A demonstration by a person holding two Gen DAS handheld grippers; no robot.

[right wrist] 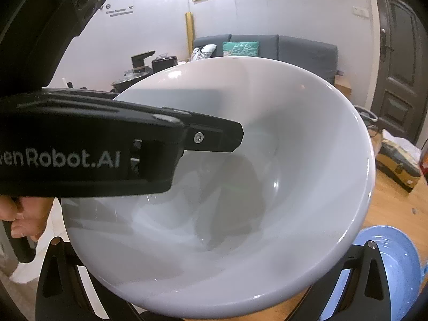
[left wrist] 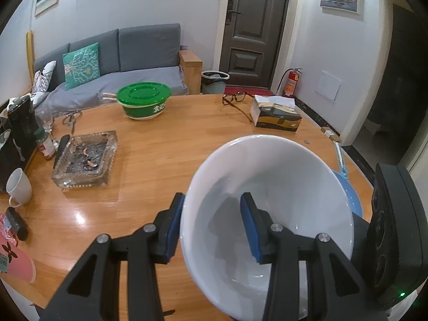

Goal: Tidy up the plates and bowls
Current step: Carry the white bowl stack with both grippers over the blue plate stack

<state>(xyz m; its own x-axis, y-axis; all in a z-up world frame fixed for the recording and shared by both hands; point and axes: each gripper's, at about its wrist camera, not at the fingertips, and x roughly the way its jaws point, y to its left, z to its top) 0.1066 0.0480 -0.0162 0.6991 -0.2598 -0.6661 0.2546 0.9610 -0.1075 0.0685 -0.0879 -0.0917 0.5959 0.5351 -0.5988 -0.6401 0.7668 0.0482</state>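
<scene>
Left wrist view: my left gripper (left wrist: 211, 224) holds the white bowl (left wrist: 281, 187) by its near rim, one blue pad outside the wall and the other pad inside it, jaws narrow and pressing on the wall. The bowl is tilted and lifted clear of the wooden table (left wrist: 160, 155), its mouth facing back toward me. Behind its right side a blue bowl (left wrist: 350, 195) peeks out, low and close to the table's right edge.

Open tabletop lies ahead and to the left of the bowl. Farther out stand one glass ashtray (left wrist: 85, 160), one green lidded bowl (left wrist: 144, 101), one pair of glasses (left wrist: 235, 99), one tissue box (left wrist: 275, 115) and one white mug (left wrist: 18, 187) at the left edge.

From the right wrist view, the white bowl (right wrist: 294, 160) fills the frame with my left gripper's body reaching across it. My right gripper's fingers (right wrist: 371, 275) stand apart at the bottom corners, but their tips are hidden under the bowl, so I cannot tell whether they hold anything. The blue bowl (right wrist: 396, 267) sits low on the right.
</scene>
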